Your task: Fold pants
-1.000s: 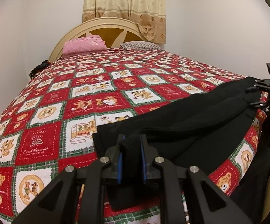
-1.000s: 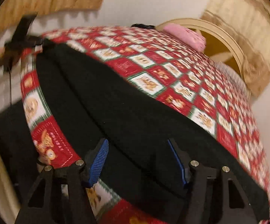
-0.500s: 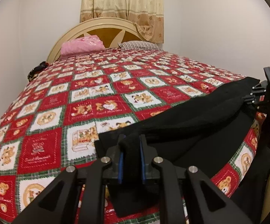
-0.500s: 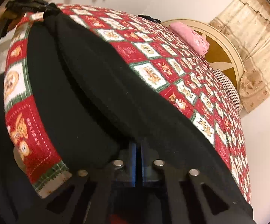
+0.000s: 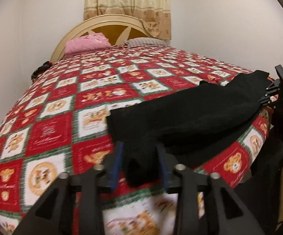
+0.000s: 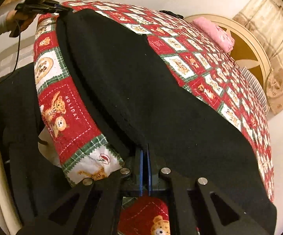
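Black fleece pants point(image 5: 190, 117) lie lengthwise along the near edge of the bed w/ red-green-white teddy-bear patchwork quilt point(image 5: 67, 105), folded leg-on-leg, one end at each tool. Left tool point(image 5: 140, 162): jaws have just been opening; a sec ago blue pads point(image 5: 116, 161) pinched a bunched end of the fabric, now they stand apart w/ the cloth lying slack between them, not pressed, i.e. released. Right tool point(image 6: 145, 165): a sec ago wide open over the other end, now fully closed; pads meet at the cloth edge, fabric drapes over and round the fingers, so reads as gripping the pants, though the exact pinch point is hidden under the fabric. In right wrist view the left tool sits at the far end, held by a hand point(image 6: 22, 22) in a grey sleeve. Judgement: control of the garment has passed from left to right; left end is set down, right end is secured for next fold, prob. carrying that end across toward the left end. Risk: a thin bite may slip when lifted.
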{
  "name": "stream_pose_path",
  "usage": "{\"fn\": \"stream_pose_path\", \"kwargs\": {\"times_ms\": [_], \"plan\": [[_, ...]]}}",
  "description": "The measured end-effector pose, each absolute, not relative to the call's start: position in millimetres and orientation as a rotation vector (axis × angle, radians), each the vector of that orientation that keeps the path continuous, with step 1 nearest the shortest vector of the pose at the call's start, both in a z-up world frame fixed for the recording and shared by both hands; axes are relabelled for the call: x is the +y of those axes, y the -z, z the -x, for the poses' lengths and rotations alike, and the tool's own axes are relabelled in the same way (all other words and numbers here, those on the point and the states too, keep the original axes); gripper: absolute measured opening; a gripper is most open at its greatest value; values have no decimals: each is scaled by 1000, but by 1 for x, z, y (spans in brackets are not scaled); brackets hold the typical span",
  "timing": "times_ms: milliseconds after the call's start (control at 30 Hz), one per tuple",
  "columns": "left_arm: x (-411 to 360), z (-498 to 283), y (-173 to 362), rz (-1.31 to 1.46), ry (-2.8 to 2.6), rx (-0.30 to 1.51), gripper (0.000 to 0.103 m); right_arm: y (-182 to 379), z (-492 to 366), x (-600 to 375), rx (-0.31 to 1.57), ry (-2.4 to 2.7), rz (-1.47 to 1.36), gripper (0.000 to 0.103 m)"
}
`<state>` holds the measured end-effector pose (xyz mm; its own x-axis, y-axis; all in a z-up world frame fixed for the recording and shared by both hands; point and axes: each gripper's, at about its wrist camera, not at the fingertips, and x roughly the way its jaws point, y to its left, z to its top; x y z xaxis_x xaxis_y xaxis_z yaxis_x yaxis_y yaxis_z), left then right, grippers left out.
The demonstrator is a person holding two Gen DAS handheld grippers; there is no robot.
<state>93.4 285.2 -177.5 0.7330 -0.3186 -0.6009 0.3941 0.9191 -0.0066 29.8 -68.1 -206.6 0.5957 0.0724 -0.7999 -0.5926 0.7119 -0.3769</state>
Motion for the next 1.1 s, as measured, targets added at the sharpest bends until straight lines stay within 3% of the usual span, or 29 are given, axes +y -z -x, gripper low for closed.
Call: {"fn": "stream_pose_path", "kwargs": {"times_ms": [133,333,500,533,567,633,1100], "plan": [[304,-81,180,-135,363,676,50,207,-26,-66,850,-427,710,3],[339,-68,174,-72,242,671,50,210,-26,-65,838,-426,744,4],[345,-67,159,29,204,606,50,207,-24,-64,847,-433,769,11],[339,-69,156,38,221,592,50,205,-24,-65,855,-441,759,20],[329,-72,154,44,245,583,50,201,-23,-67,872,-461,727,38],[310,-84,156,13,254,594,50,190,-23,-72,890,-491,657,57],[297,-161,183,151,278,780,50,156,-61,-24,759,-570,574,57]]}}
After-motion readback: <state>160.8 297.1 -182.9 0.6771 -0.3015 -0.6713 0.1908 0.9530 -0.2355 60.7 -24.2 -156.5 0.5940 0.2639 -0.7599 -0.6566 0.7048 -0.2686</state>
